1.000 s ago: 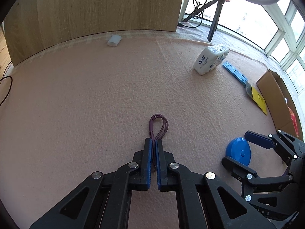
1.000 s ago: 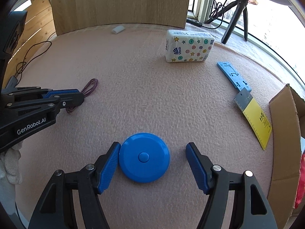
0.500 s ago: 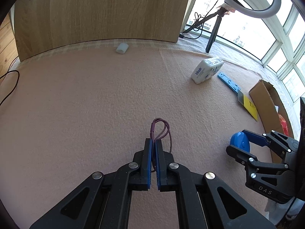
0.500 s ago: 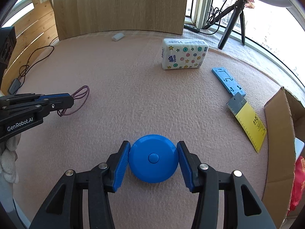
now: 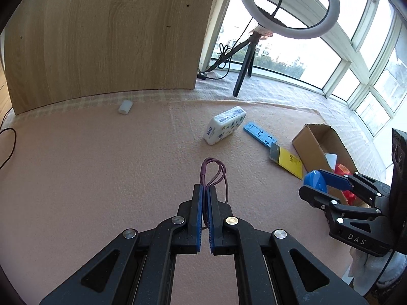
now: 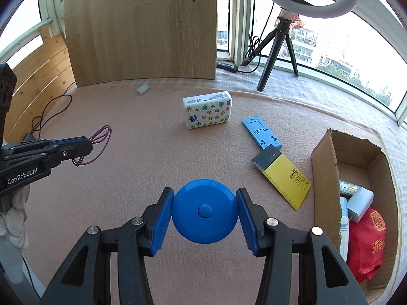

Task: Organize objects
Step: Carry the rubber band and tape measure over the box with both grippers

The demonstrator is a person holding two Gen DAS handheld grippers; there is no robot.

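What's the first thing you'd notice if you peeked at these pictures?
Probably the round blue disc, squeezed between the right tongs near the bottom of the right view. Next, the purple cord loop dangling from the shut left tongs. On the right stands an open cardboard box with things already inside.

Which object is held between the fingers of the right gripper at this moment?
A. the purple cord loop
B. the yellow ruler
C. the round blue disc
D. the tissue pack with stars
C: in the right wrist view the right gripper has its blue pads pressed on both sides of the round blue disc, while the purple cord loop is pinched in the left gripper.
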